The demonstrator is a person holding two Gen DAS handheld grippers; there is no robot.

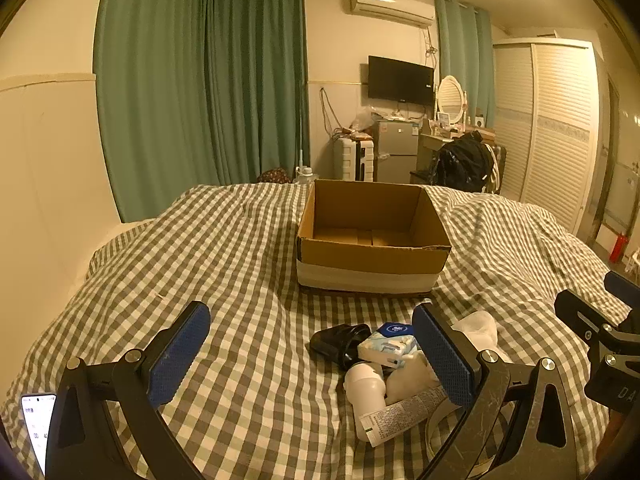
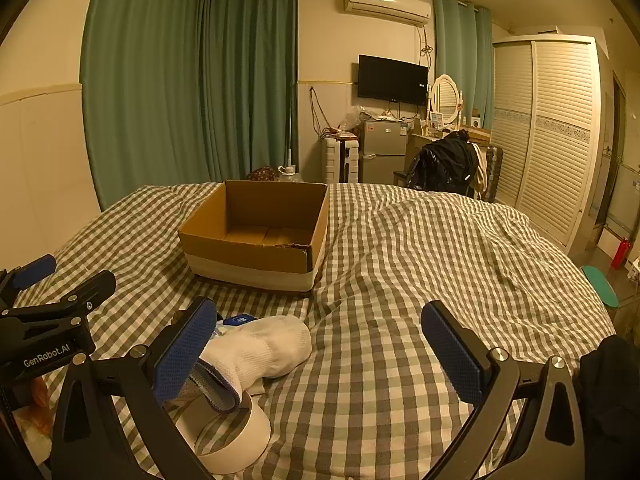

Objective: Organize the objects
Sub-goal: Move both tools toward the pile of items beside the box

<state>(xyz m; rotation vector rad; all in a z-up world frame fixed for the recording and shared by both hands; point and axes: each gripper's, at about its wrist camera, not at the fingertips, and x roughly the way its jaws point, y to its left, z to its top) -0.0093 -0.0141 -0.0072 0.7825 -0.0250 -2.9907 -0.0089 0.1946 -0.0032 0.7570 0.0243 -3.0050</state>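
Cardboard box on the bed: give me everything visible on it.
The cardboard box is brown corrugated card, open-topped with no flaps showing, and a wide pale band runs around the bottom of its outer walls. It stands upright on the checked bedcover, beyond the pile of small items. What shows of its inside holds nothing, only floor flaps with seams between them. The near rim looks slightly ragged toward its right corner in the right wrist view. Neither gripper touches it; both are open and short of it.
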